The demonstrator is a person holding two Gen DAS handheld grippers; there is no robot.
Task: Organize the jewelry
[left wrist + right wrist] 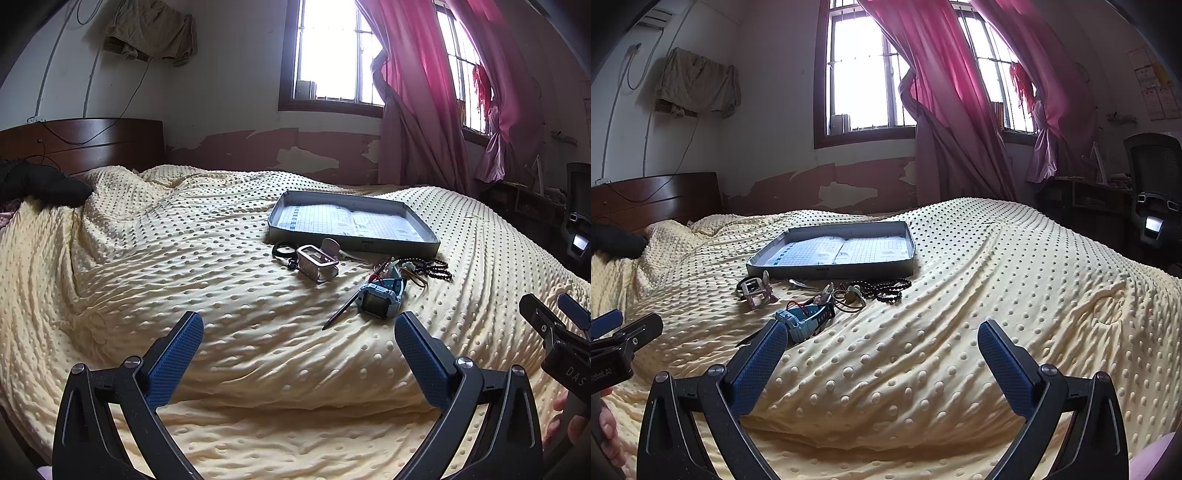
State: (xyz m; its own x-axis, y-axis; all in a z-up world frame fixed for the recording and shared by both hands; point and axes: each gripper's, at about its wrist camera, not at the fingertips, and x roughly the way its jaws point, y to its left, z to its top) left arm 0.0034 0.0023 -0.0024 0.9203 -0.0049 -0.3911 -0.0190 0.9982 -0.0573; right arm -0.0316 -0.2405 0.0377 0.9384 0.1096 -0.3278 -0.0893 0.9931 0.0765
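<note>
Bed (184, 295) fills both views, covered by a pale yellow dotted blanket (960, 332), rumpled, with a dark wooden headboard (92, 144) at its far left end. Shallow grey tray (352, 242) sits on the blanket toward the far edge of the bed, a printed grid sheet lying flat inside it, no jewelry in it. All the jewelry lies on the blanket just in front of the tray's near wall, none of it gripped. Blue watch (380, 295) is the nearest piece, lying on its side; a thin dark stick-like item (340, 312), can't tell what, lies just left of it, pointing back toward the grippers. Pink watch (317, 263) lies left of the cluster near the tray's near-left corner, touching a black band (280, 251). String of dark beads (439, 269) lies below the tray's near-right corner, beside a tangle of brown loops (849, 301) and small pale bits, too small to identify. Left gripper (299, 345) is spread wide, blue pads empty, above bare blanket short of the jewelry. Right gripper (882, 349) is also spread wide and empty, its left pad overlapping the blue watch in its own view; contact unclear.
</note>
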